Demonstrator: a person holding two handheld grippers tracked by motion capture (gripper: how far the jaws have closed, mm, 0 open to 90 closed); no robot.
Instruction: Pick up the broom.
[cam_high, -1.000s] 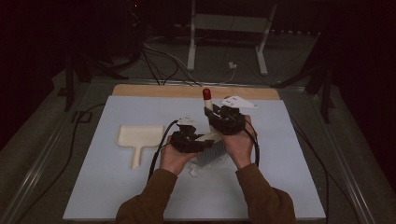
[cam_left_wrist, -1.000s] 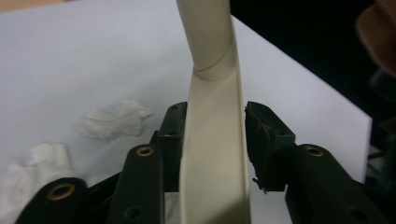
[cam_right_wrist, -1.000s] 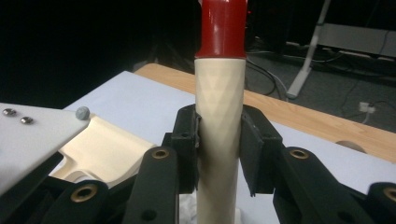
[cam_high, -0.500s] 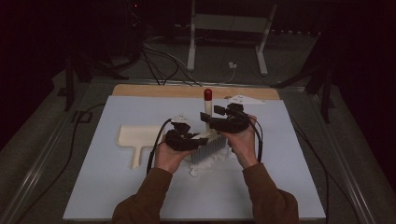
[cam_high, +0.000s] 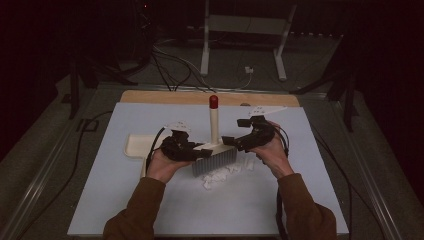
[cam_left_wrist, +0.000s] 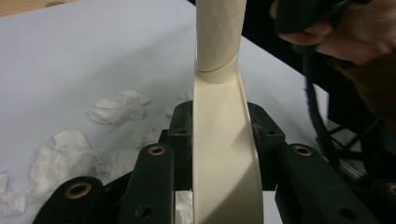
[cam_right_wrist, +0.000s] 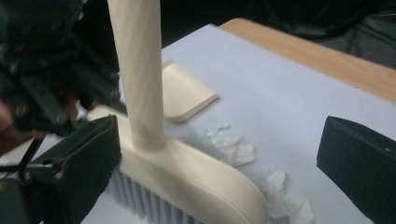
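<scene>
A cream hand brush (cam_high: 214, 127) with a red-tipped handle and grey bristles stands upright on the white mat (cam_high: 300, 165). My left gripper (cam_high: 199, 150) is shut on the brush's head (cam_left_wrist: 224, 177), with one pad on each side of it. My right gripper (cam_high: 234, 141) is at the other end of the head, and its jaws have just been opening. In the right gripper view they stand wide apart (cam_right_wrist: 226, 158). The brush head (cam_right_wrist: 196, 186) lies between them, unpressed. Torn white paper scraps (cam_high: 220, 175) lie under and in front of the bristles.
A cream dustpan (cam_high: 136, 145) lies flat on the mat left of the brush, seen behind the handle as the dustpan (cam_right_wrist: 184, 93) in the right gripper view. A wooden board edge (cam_high: 165, 96) runs along the mat's far side. Cables trail off both grippers.
The right gripper's jaws have come apart off the brush and the hand has sunk a little. The brush and the left gripper have shifted slightly to the left.
</scene>
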